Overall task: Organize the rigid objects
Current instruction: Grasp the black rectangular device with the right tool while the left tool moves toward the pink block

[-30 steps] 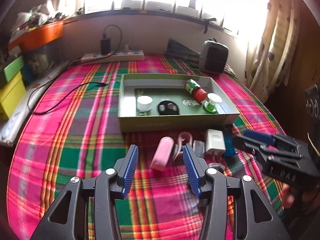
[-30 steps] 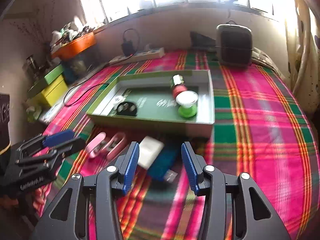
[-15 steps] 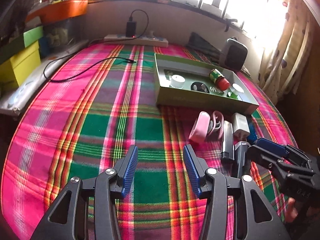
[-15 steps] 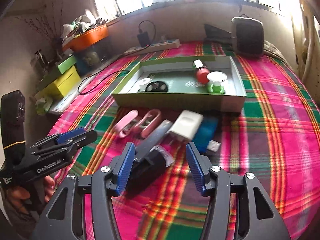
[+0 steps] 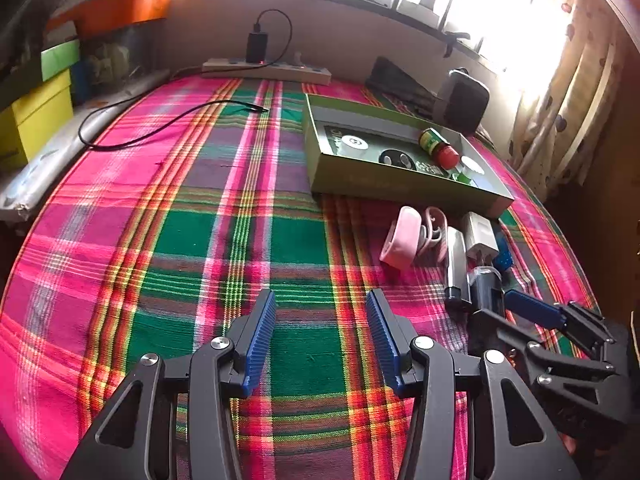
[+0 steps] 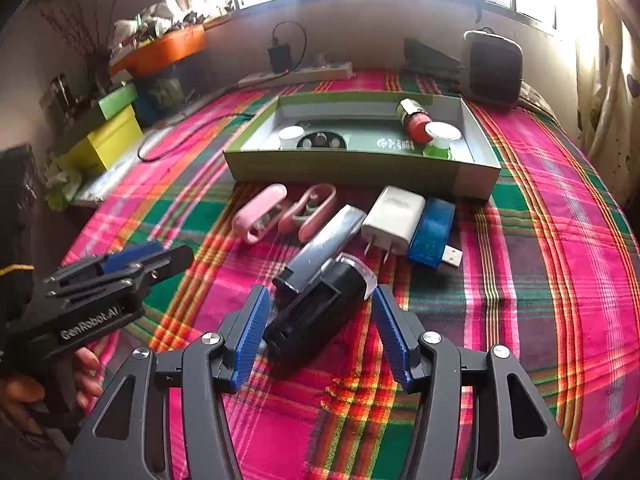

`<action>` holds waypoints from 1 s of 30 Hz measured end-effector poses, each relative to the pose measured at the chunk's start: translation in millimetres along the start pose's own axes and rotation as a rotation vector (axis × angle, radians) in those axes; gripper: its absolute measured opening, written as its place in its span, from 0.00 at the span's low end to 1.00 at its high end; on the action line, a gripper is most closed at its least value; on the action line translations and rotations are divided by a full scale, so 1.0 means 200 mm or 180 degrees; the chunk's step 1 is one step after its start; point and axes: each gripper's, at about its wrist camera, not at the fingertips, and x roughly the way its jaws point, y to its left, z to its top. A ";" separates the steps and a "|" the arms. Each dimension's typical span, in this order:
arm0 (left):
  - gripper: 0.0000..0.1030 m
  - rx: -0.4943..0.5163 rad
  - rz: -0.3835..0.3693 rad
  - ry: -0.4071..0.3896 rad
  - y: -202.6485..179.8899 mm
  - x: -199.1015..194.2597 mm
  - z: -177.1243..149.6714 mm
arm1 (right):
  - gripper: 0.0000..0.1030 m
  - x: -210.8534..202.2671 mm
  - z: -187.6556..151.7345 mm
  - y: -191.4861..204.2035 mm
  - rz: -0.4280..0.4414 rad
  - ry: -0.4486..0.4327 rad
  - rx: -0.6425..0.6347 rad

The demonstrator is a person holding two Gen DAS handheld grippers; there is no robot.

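Your right gripper (image 6: 318, 330) is hovering over a black plastic device with a clear curved end (image 6: 316, 312), which is lying on the pink, green and red plaid cloth (image 6: 540, 280) near its front edge. The blue fingers (image 6: 250, 336) have just been spreading apart; the device is sitting between them, but they are not pressing on it, so nothing is being grasped.

Just beyond the device, a row of things is lying along the front wall of the shallow green cardboard box (image 6: 360, 168): two pink oblong cases (image 6: 260, 212), a silver bar-shaped piece (image 6: 328, 236) touching the black device, a white plug-in charger (image 6: 394, 218) and a blue translucent USB stick (image 6: 432, 232).

Inside the box are sitting a white round cap (image 6: 291, 136), a black round disc with metal discs on it (image 6: 322, 141), a small bottle with a red cap lying on its side (image 6: 412, 118) and a white-topped green piece (image 6: 442, 138).

Your left gripper (image 5: 320, 336) is hanging over bare cloth toward the front edge, well to the left of the row, its fingers released and wide apart with nothing between them.
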 end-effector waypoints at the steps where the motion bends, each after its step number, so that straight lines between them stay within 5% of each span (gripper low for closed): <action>1: 0.45 0.0002 -0.0005 0.0002 0.00 0.00 0.00 | 0.53 0.01 -0.01 0.00 -0.0026 0.0025 -0.0004; 15: 0.46 0.0041 0.0015 0.0014 -0.03 0.00 -0.01 | 0.59 -0.03 -0.04 -0.10 -0.0358 0.0023 0.0067; 30: 0.46 0.0134 0.0165 0.0046 -0.07 0.02 0.00 | 0.54 0.03 -0.01 -0.11 -0.0231 0.0103 -0.0106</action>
